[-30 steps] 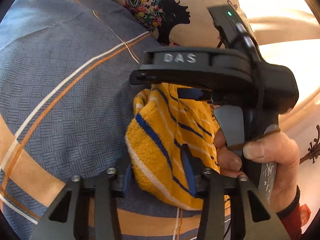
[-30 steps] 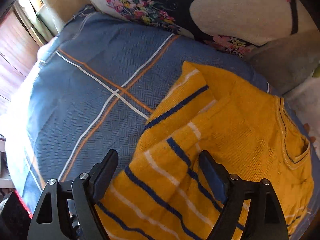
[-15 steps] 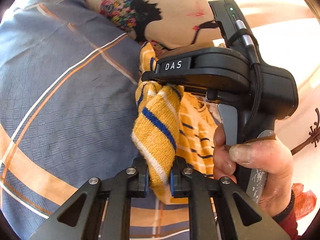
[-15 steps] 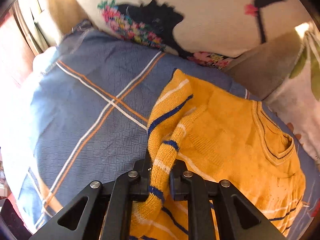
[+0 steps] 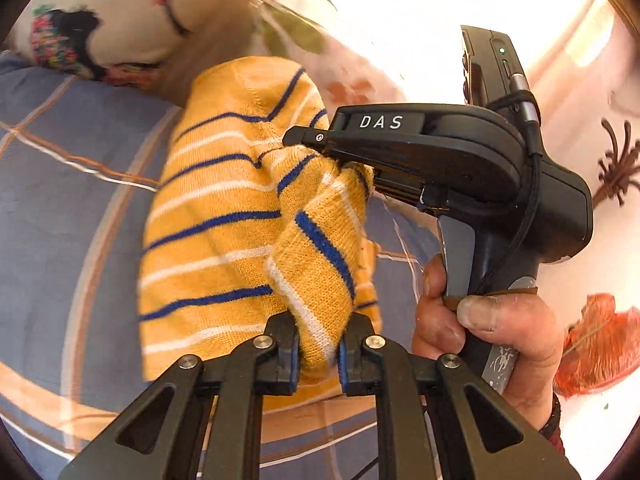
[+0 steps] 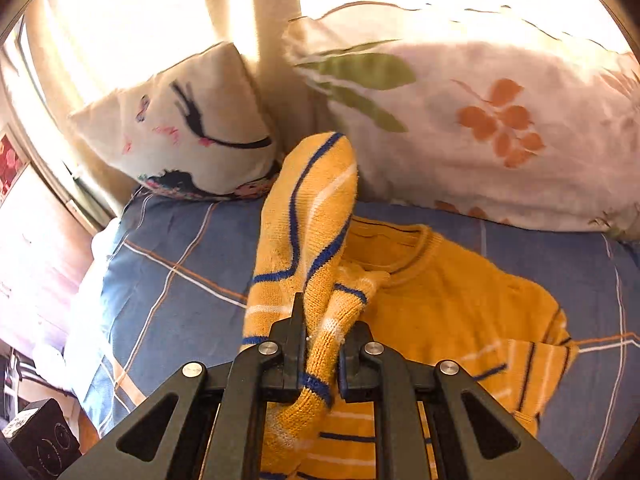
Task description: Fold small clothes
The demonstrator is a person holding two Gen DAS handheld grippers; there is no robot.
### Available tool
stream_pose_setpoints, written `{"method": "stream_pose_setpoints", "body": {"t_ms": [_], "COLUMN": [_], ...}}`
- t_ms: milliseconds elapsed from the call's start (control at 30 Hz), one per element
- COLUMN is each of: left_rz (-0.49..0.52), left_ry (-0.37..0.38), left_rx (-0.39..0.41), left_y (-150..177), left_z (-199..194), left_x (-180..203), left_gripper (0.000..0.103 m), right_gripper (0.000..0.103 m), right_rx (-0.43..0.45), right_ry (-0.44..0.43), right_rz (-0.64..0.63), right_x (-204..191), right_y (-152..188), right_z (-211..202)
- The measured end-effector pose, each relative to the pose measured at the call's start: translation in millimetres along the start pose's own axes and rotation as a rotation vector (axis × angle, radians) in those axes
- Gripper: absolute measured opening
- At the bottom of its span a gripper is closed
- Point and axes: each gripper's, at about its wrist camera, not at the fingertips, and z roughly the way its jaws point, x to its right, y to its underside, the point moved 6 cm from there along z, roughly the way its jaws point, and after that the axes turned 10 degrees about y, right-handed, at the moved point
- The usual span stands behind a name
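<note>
Both grippers are clamping the yellow striped sweater [image 6: 440, 304] on the bed [image 6: 168, 264]: the left gripper [image 5: 318, 354] and right gripper [image 6: 320, 356] are each pinching a raised fold (collar pointing toward the pillows [image 6: 480, 120]), its length running away from them.

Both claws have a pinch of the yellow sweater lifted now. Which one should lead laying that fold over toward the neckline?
Probably right. The right claw is shut on the sweater edge, with the flat body and collar open ahead of it. The left claw, also shut on knit, faces the right hand and tool.
</note>
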Motion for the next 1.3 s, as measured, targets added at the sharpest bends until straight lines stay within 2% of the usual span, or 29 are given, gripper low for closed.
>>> {"method": "stream_pose_setpoints", "body": {"t_ms": [133,267,567,667,700,767,800,833,867,933,1033,1100,1200,1300], "left_rz": [0.021,0.030,0.077,0.095,0.109,0.134,0.142,0.144,0.140,0.123,0.104,0.125,0.187,0.228], "left_ry": [0.028,0.026,-0.034,-0.045,-0.047,-0.052,-0.054,-0.056,-0.063,-0.088,-0.110,-0.149,-0.246,-0.341], "left_rx": [-0.080,-0.146,-0.200,-0.222,-0.228,-0.230,-0.230,-0.228,-0.226,-0.225,-0.222,-0.206,-0.156,-0.113], "left_y": [14.4,30.3,43.1,48.1,53.7,61.3,63.5,66.0,67.8,72.6,75.8,78.3,74.2,71.4], "left_z": [44.0,75.1,107.5,102.4,97.4,82.3,75.4,67.9,62.7,51.0,38.6,24.1,12.8,-2.1], "left_x": [22.1,32.0,38.0,41.5,45.1,47.1,48.0,48.2,46.2,40.1,33.9,32.7,30.7,26.1], "left_gripper": [0.013,0.013,0.015,0.026,0.029,0.043,0.047,0.052,0.056,0.056,0.056,0.056,0.056,0.056], "right_gripper": [0.012,0.012,0.012,0.014,0.019,0.040,0.056,0.063,0.063,0.063,0.063,0.063,0.063,0.063], "right_rx": [-0.011,-0.036,-0.034,-0.041,-0.038,-0.033,-0.022,-0.007,0.003,0.021,0.095,0.150,0.202,0.198], "right_ry": [0.038,0.047,-0.009,-0.034,-0.043,-0.022,0.025,0.069,0.086,0.103,0.115,0.072,-0.020,-0.088], "right_rz": [0.103,0.190,0.289,0.319,0.330,0.355,0.359,0.361,0.365,0.386,0.374,0.351,0.313,0.274], "right_x": [70.1,120.8,164.9,176.1,178.8,187.2,193.4,199.7,204.7,213.8,213.8,200.6,174.3,149.2], "right_y": [15.1,33.6,62.2,70.5,72.7,78.3,80.7,82.5,83.8,86.9,86.0,83.0,79.7,78.0], "right_z": [-6.2,2.6,13.3,20.7,20.9,17.9,13.7,8.4,3.3,-8.8,-36.4,-52.7,-66.7,-61.6]}}
